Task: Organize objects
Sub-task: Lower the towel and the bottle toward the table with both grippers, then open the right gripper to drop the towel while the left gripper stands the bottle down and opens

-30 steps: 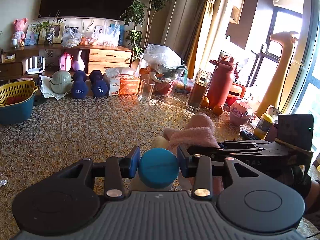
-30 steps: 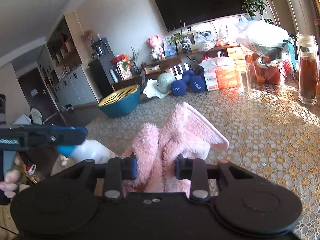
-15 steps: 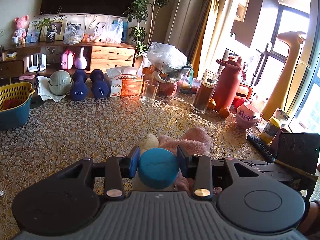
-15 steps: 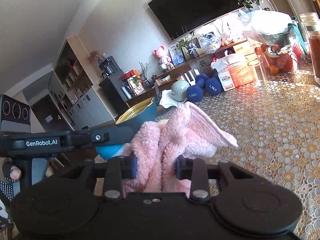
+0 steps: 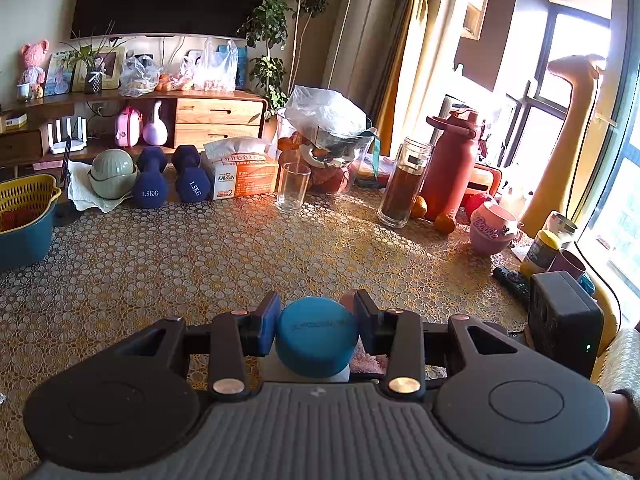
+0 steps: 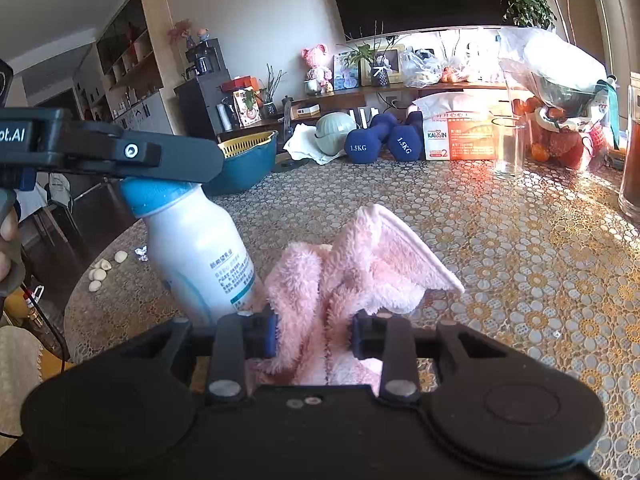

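A white bottle (image 6: 200, 256) with a blue cap (image 5: 316, 336) hangs tilted over the table's near left side. My left gripper (image 5: 316, 322) is shut on that cap; in the right wrist view the same gripper (image 6: 120, 152) comes in from the left above the bottle. A fluffy pink towel (image 6: 352, 264) is bunched up just right of the bottle and touches its lower side. My right gripper (image 6: 314, 338) is shut on the towel's near end. In the left wrist view only a scrap of the pink towel (image 5: 366, 360) shows behind the fingers.
The patterned table (image 5: 200, 248) carries a blue basket with a yellow strainer (image 6: 244, 164), two blue dumbbells (image 5: 168, 182), a tissue box (image 5: 244, 178), an empty glass (image 5: 293, 187), a dark jar (image 5: 404, 184), a red flask (image 5: 450, 164) and a pink cup (image 5: 490, 228). Small shells (image 6: 100, 272) lie at the left edge.
The right gripper has sunk and moved towards the bottle with the towel, which now touches the bottle. In the left wrist view the towel has slid down behind the fingers.
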Motion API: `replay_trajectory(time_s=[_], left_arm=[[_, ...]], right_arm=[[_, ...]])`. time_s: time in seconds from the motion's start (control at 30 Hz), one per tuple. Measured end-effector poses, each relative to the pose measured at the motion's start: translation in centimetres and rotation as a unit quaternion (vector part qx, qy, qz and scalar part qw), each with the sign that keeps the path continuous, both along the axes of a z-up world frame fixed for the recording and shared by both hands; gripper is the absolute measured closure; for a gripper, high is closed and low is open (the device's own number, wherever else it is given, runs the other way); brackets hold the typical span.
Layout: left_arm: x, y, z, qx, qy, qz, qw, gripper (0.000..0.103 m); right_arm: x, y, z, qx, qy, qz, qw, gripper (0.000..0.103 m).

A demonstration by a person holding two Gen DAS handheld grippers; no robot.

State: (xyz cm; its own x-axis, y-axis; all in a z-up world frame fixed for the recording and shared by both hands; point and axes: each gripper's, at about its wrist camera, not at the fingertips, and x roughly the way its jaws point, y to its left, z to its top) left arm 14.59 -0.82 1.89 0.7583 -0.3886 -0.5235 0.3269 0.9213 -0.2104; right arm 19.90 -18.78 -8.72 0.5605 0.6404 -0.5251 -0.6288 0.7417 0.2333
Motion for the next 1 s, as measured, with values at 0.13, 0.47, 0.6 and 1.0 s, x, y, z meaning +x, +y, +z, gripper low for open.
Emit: replay_trajectory(time_s=[0.13,0.47,0.6,1.0], left_arm=[[-0.2,-0.1,-0.1,0.003,-0.001,-0.002,1.0,0.064],[-0.3,-0.3,0.0,0.009,-0.004,-0.003,1.0,0.064],[-0.3,-0.3,0.1,0.009,-0.003,-0.001,1.0,0.064],[-0.9,-0.7,0.9,0.029,-0.022,0.024,0.9991,0.045]], right_arm=[[-0.8,1.2,-0.5,-0.068,-0.038,0.019,0.997,0.071],[-3.5,2.5,-1.6,-0.253,-0.14,0.076,0.954,0.072],[-2.5,0.7,-1.5,-0.263,-0.119,0.038,0.957,0.071],[-0.4,-4.5,-0.1,-0.12,-0.014,-0.033,0.992,0.042]])
